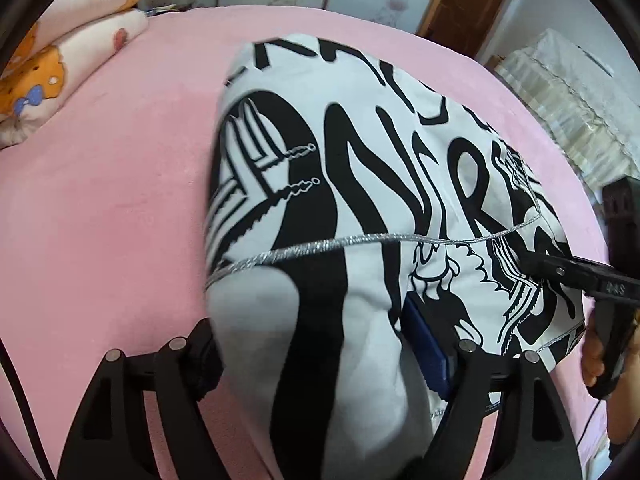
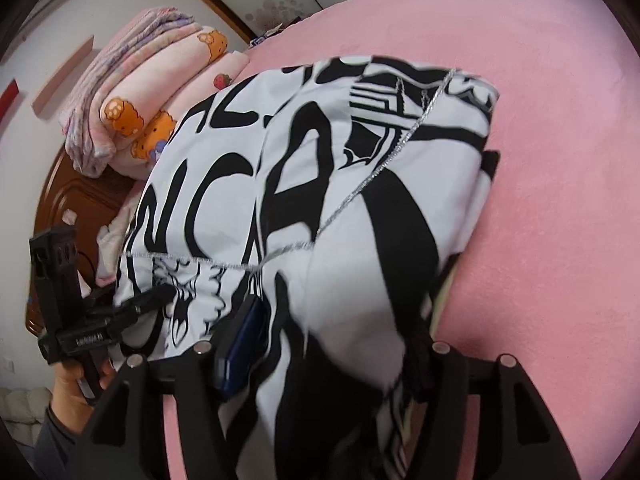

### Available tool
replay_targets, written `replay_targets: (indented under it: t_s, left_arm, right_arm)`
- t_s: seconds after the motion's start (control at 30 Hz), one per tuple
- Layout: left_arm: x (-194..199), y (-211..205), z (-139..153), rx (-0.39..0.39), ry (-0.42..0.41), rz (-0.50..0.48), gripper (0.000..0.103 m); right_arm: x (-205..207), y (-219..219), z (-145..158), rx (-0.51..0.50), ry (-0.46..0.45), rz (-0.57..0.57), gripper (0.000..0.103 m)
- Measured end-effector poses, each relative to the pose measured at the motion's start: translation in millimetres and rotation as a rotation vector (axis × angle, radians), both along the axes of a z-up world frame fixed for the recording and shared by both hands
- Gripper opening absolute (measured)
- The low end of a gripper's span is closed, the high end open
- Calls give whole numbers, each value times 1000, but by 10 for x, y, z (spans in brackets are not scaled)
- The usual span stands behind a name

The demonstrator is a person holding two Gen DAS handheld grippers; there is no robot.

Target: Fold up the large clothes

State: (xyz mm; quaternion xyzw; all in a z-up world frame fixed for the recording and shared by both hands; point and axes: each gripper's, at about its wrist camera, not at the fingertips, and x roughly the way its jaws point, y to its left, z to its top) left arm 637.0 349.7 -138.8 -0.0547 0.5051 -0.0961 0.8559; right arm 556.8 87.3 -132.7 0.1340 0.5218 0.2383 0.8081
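A large white garment with bold black lettering and silver trim (image 1: 360, 184) is draped over the pink bed (image 1: 120, 208). In the left wrist view, my left gripper (image 1: 320, 344) has its fingers on either side of a bunched fold of the garment and holds it. My right gripper (image 1: 536, 264) shows at the right edge, pinching the cloth. In the right wrist view, the garment (image 2: 304, 184) fills the middle; my right gripper (image 2: 320, 352) grips a fold of it. My left gripper (image 2: 160, 296) shows at the left, clamped on the garment's edge.
Folded pink quilts with orange bear prints (image 1: 52, 68) are stacked at the bed's head, also in the right wrist view (image 2: 152, 96). A wooden headboard (image 2: 72, 208) is behind them. A lace-covered piece of furniture (image 1: 568, 96) stands beside the bed.
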Motion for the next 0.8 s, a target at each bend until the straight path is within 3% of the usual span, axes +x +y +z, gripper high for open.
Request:
replay_targets:
  t_s: [0.1,0.17,0.23,0.3,0.37,0.43,0.57,0.63,0.8]
  left_arm:
    - [-220,16,258,63,-85,56,76]
    - [-417,-36,462,65,-151,74,71]
    - [-557,-54,589,62,-193,66,38]
    - [-679,-204,670,83,-213,42,15]
    - [-808,-337,676,98,-217,26,12]
    - [-899,-545,611,149,-206,18,11]
    - [-895,-592,354,235,-152,78,8]
    - [-874,-528,229,249,-127,96,6]
    - [-869,-535,121,253,-117,117,6]
  right_arm:
    - [-181,-80,322,-117,-84,-7,61]
    - [-332,-161,562,-171,-171,-31,61]
    - [-472,-204,727,-198,-230,-45,61]
    - [-592,-140,833,-221,-274,-37,61]
    - [-681,-18,875,-235,-299,-20,58]
    - [-750,157,838,-239,-305,17,36]
    - [-730,333,543,-344,-276,0,33]
    - [-683,279,313,-396,-240,-12,13]
    - [-594,33,75,-367,-178,-57,13]
